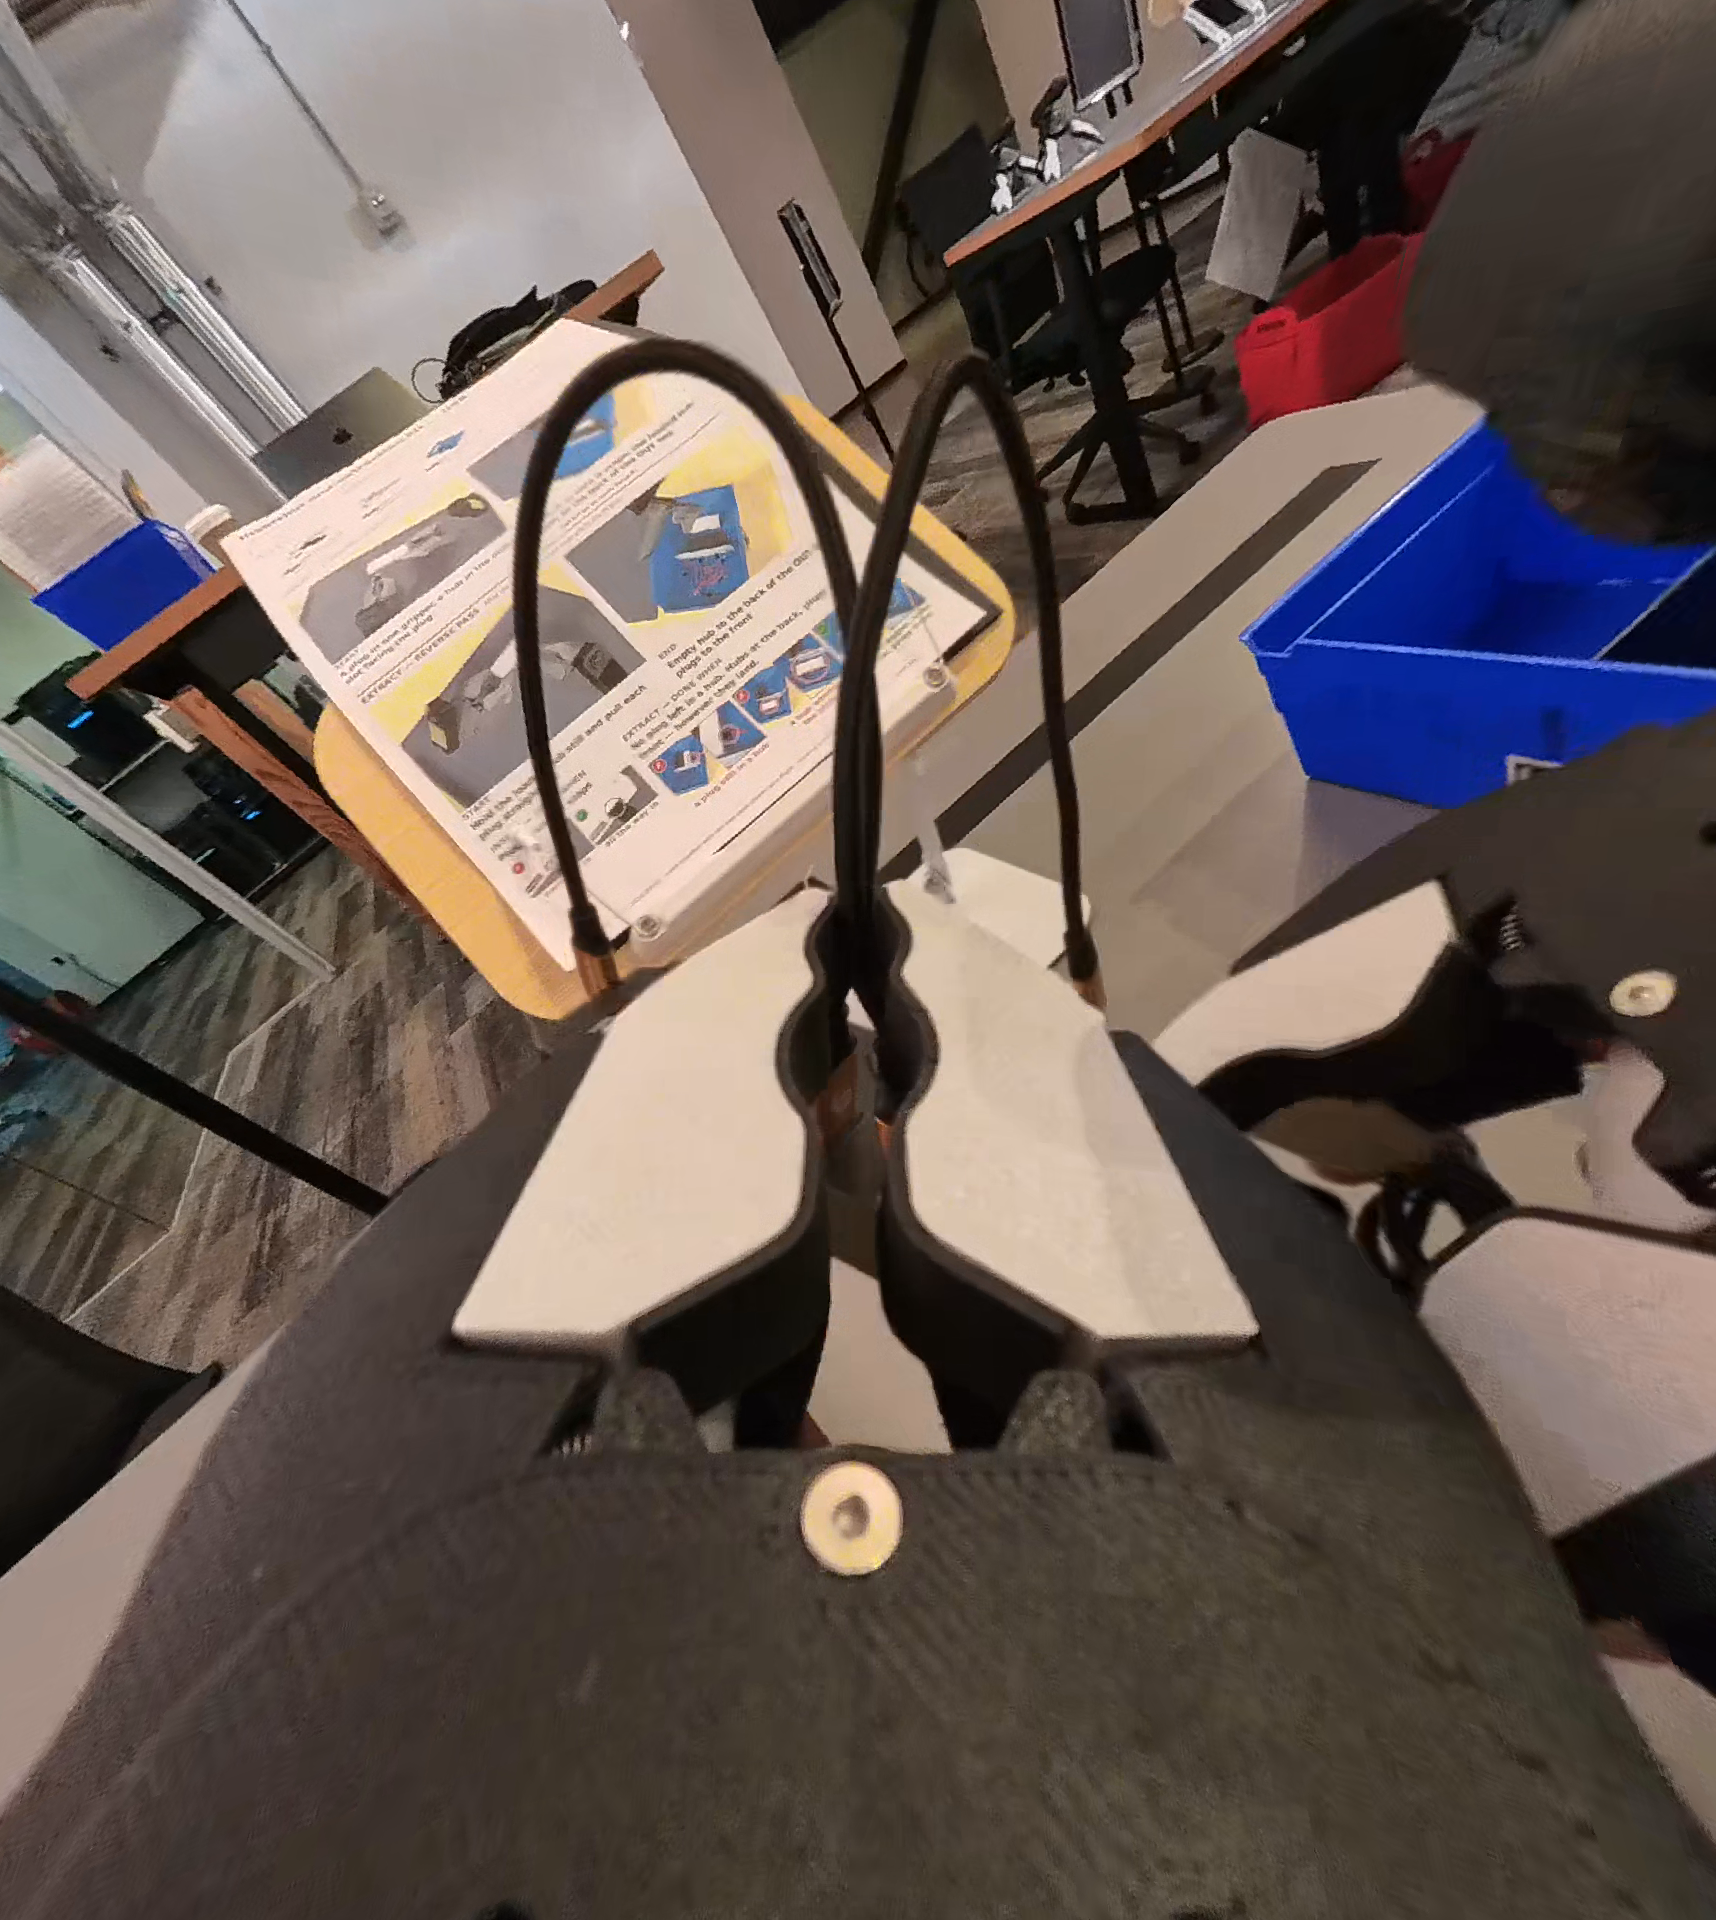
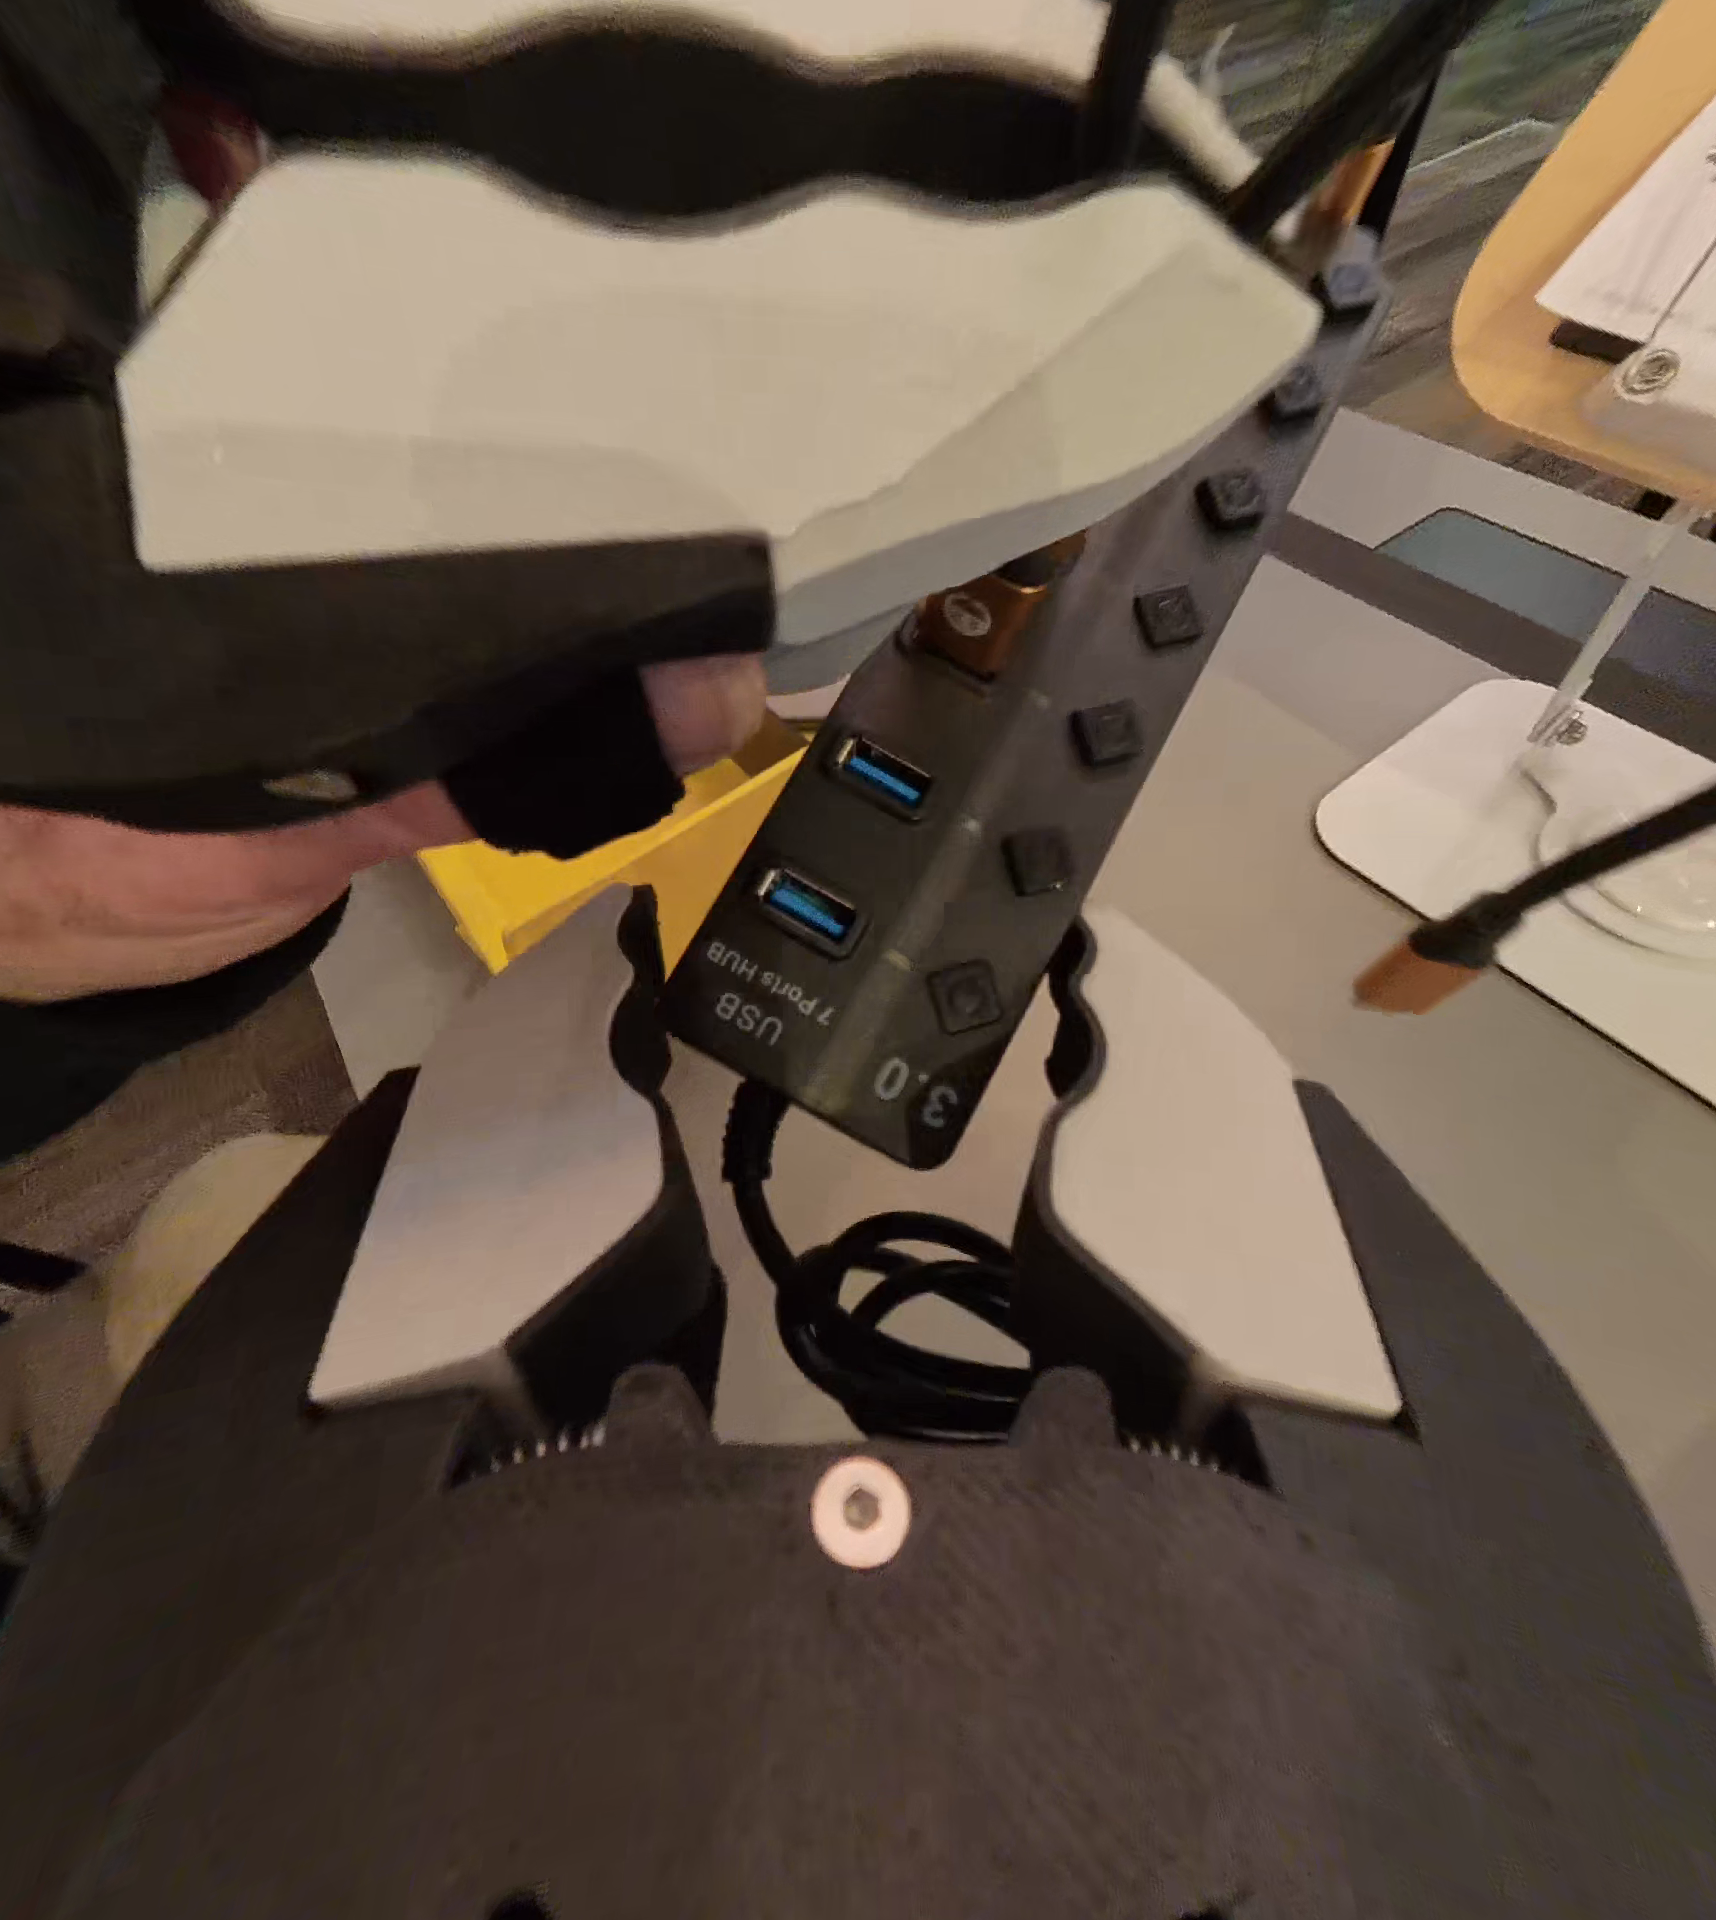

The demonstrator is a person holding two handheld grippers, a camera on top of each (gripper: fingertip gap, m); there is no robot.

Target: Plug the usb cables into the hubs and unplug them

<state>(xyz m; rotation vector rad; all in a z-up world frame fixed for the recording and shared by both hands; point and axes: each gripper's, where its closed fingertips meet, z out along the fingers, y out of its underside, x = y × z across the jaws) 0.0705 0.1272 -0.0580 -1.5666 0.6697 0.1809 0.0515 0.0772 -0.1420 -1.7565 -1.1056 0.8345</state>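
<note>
Overhead, left tool clamped on cable plugs, right tool gripping hub.

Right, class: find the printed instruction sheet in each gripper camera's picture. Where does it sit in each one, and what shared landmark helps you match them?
Left wrist view: the instruction sheet is at the centre, tilted, behind the black cable loops.
Right wrist view: the instruction sheet is in the top right corner, cut off by the edge.
Shared landmark: the yellow board backing the sheet.
</note>
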